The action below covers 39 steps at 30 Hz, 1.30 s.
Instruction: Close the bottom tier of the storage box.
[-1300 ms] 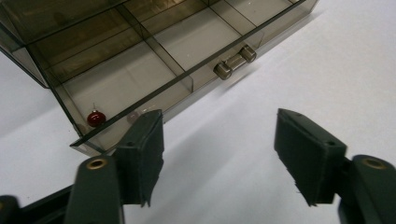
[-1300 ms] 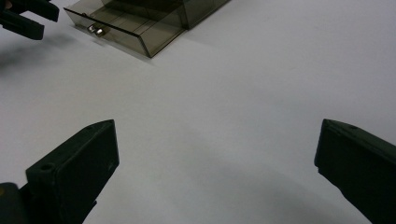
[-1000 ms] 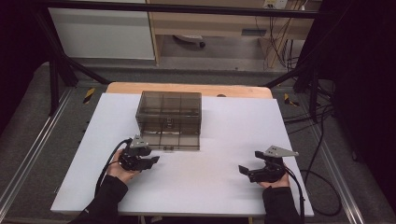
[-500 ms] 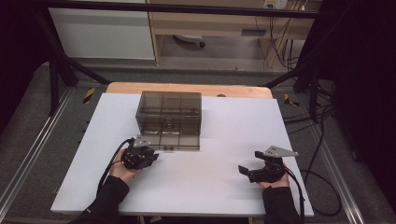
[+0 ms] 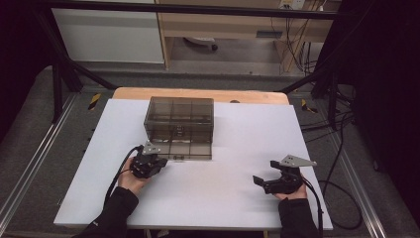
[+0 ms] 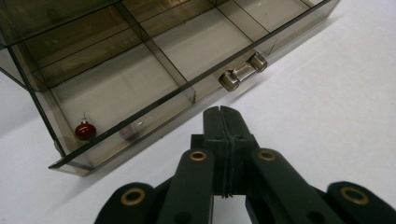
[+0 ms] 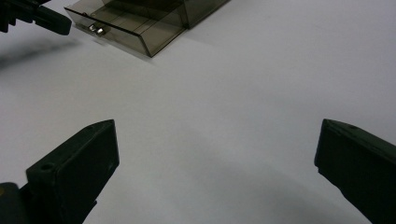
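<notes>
The smoky translucent plastic drawer box (image 5: 179, 128) stood on the white table top (image 5: 237, 148), toward its far left, its bottom drawer (image 6: 154, 100) pulled partly out. The left gripper (image 6: 222, 122) sat just before that drawer's clear bar handle (image 6: 243, 71), its jaws having just closed flat together on nothing. A small red bead (image 6: 85, 131) lay in the drawer's corner compartment. The right gripper (image 5: 270, 181) rested well apart, jaws spread wide and empty.
</notes>
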Motion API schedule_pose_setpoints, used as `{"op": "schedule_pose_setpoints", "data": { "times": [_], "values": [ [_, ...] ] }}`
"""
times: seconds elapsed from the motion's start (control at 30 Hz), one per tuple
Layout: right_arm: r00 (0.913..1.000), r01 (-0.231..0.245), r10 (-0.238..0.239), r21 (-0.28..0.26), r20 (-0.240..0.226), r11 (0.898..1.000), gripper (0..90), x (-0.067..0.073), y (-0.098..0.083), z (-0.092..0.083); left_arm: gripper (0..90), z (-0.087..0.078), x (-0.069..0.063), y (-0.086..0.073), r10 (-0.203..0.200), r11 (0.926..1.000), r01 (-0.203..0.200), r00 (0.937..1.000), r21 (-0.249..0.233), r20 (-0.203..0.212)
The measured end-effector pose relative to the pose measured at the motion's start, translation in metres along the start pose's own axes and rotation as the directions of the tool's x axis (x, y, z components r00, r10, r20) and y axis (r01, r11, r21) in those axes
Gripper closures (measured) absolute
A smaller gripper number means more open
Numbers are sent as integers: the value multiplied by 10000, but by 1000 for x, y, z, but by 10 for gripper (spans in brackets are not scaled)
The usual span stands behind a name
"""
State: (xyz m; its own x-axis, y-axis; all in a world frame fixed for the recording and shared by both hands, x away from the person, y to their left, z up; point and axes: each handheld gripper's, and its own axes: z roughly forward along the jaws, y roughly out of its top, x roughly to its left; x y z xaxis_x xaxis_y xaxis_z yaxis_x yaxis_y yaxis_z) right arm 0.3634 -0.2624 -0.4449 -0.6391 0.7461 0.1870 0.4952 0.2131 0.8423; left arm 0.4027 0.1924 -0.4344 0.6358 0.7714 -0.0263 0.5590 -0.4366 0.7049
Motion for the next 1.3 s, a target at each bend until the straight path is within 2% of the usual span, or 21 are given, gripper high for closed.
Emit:
{"op": "schedule_pose_setpoints", "data": {
  "times": [0.27, 0.4, 0.7, 0.9, 1.03, 1.3],
  "values": [
    [10000, 2, -2, 23, -3, 10000, 4, 0, 0, 1, 898, 4, 1, 3, -64, 9999, 66, 9998, -77, 201],
    [10000, -5, 5, 16, -13, 10000, 4, 0, 0, 0, 898, 7, 0, 4, 141, 9999, -140, 9998, -94, 142],
    [10000, -43, 43, -38, -6, 10000, 4, 0, 0, -1, 898, 13, 2, 5, 18, 9998, -16, 9999, -209, 104],
    [10000, -45, 45, -31, -7, 10000, 4, 0, 0, 0, 898, 18, 0, 8, 106, 9997, -104, 9999, -203, 66],
    [10000, -53, 53, -65, -12, 10000, 4, 0, 0, -1, 898, 21, 1, 8, -13, 9997, 15, 10000, -242, 84],
    [10000, -64, 64, -69, -26, 10000, 4, 0, 0, -1, 898, 23, 0, 8, 79, 9993, -78, 10000, -369, 23]
  ]
}}
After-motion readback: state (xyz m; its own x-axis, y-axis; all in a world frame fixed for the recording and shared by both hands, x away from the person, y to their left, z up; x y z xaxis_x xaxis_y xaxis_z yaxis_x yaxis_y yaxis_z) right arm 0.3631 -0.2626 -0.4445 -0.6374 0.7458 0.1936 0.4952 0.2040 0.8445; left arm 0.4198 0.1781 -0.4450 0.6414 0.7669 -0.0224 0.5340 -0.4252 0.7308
